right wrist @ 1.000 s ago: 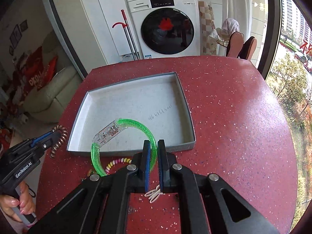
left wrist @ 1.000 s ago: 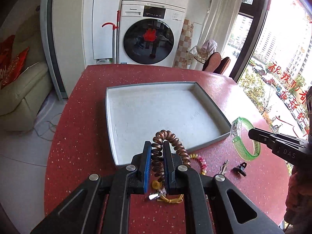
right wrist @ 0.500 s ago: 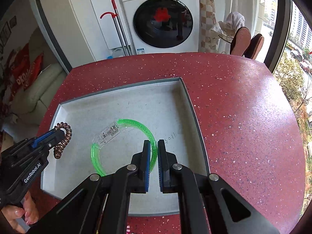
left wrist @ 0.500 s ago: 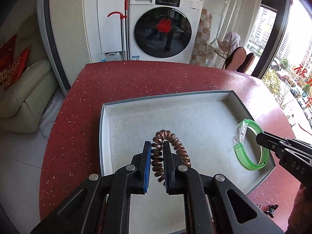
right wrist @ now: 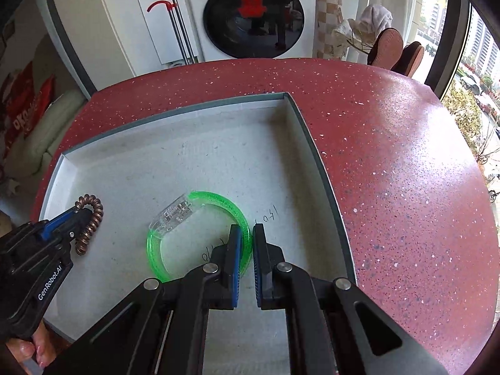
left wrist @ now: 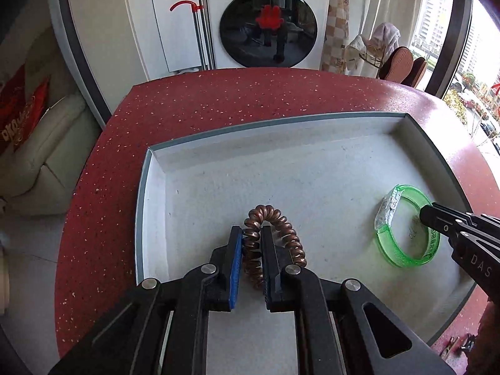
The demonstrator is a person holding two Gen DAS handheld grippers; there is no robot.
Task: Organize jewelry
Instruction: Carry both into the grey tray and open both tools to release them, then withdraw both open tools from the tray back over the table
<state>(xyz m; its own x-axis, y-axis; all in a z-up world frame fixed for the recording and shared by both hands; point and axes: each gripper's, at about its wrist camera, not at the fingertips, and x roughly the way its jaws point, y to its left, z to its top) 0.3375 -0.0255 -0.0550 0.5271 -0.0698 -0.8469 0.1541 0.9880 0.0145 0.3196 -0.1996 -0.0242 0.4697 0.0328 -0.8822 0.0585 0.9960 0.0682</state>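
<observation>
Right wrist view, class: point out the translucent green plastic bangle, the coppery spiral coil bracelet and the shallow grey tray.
Translucent green plastic bangle (right wrist: pixel 229 204), right wrist view, far arc.
Coppery spiral coil bracelet (right wrist: pixel 93 218), right wrist view, hanging coils.
Shallow grey tray (right wrist: pixel 315 156), right wrist view, right rim.

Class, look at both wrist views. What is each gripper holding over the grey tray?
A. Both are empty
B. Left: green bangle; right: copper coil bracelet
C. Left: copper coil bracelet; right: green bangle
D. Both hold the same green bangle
C: the left gripper is shut on the copper coil bracelet, and the right gripper on the green bangle, both over the tray.
</observation>
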